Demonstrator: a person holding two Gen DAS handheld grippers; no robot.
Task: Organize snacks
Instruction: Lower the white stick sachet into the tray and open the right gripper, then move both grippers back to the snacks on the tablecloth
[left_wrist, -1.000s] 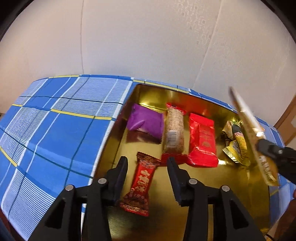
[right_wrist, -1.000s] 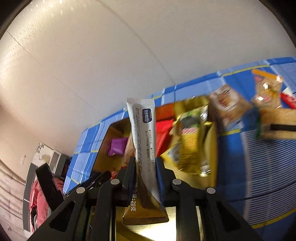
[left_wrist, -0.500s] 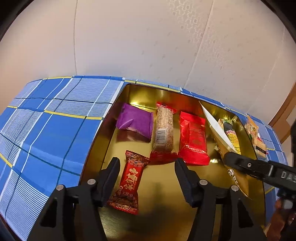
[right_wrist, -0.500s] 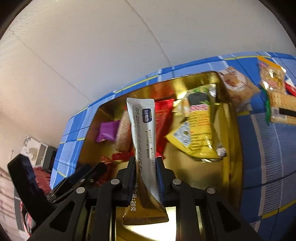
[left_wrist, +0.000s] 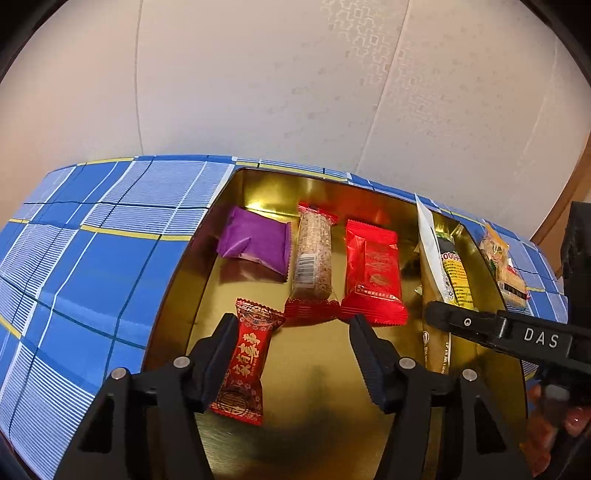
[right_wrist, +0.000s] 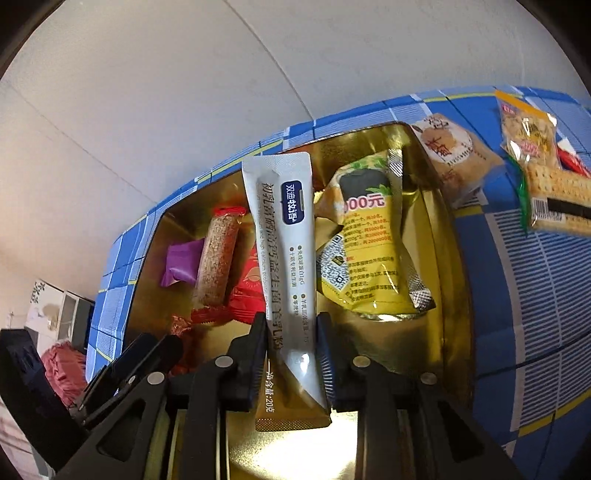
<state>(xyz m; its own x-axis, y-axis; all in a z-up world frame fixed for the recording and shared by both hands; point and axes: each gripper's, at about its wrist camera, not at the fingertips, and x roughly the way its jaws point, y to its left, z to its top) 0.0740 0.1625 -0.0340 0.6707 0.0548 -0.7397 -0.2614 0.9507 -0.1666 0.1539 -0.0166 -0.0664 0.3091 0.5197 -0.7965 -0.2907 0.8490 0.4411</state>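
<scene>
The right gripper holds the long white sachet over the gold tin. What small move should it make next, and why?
Probably lower the white sachet into the gold tin and open the right gripper. It is clamped above the gap between the red packet and the yellow packet.

Gold tin (left_wrist: 173, 280) on checked tablecloth (left_wrist: 92, 266)

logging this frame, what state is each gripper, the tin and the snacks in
left hand-held gripper: open, empty
right hand-held gripper: shut on white sachet
gold tin: open, no lid on it
yellow packet: lying in tin
purple packet: lying in tin
</scene>
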